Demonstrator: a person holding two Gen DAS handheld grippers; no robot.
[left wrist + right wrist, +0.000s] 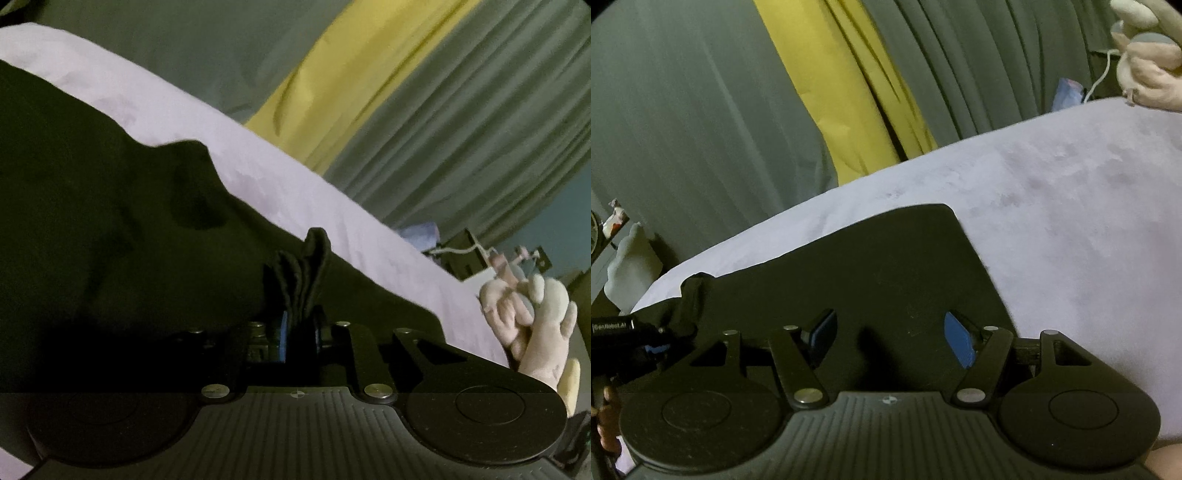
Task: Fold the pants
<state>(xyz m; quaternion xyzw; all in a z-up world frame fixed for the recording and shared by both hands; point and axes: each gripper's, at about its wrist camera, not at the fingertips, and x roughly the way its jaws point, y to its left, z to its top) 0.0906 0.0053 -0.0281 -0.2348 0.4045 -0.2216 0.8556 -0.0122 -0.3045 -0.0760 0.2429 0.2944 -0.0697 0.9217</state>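
On the bed's pale lilac sheet (pixel 1071 206) lie the black fabric pants (pixel 886 266), spread flat across its near part, with one squared corner reaching toward the middle of the sheet in the right wrist view. Your left hand-held gripper (pixel 299 325) is clamped tight on a bunched, folded-up edge of the pants (pixel 110 229); several layers of black cloth stand up in a ridge between its blue pads (pixel 283 332), which are nearly together. In that view the rest of the dark cloth fills the left side and lies on the sheet (pixel 295 184), which runs diagonally behind it.

Your right hand-held gripper (pixel 890 336) has its jaws standing well apart, the blue pads (pixel 956 341) clear on both sides. It hovers low over the flat black cloth, and nothing is pinched between the pads. At the left edge of that view you can see the other black gripper body (pixel 617 332) at the bunched edge of the pants, with fingers of a hand (pixel 605 424) below it.

Behind the bed hang grey-green pleated curtains (pixel 683 110) with a yellow curtain panel (pixel 842 92) between them. A pale plush toy (pixel 532 314) sits at the far end of the bed, near a white cable (pixel 1100 77).
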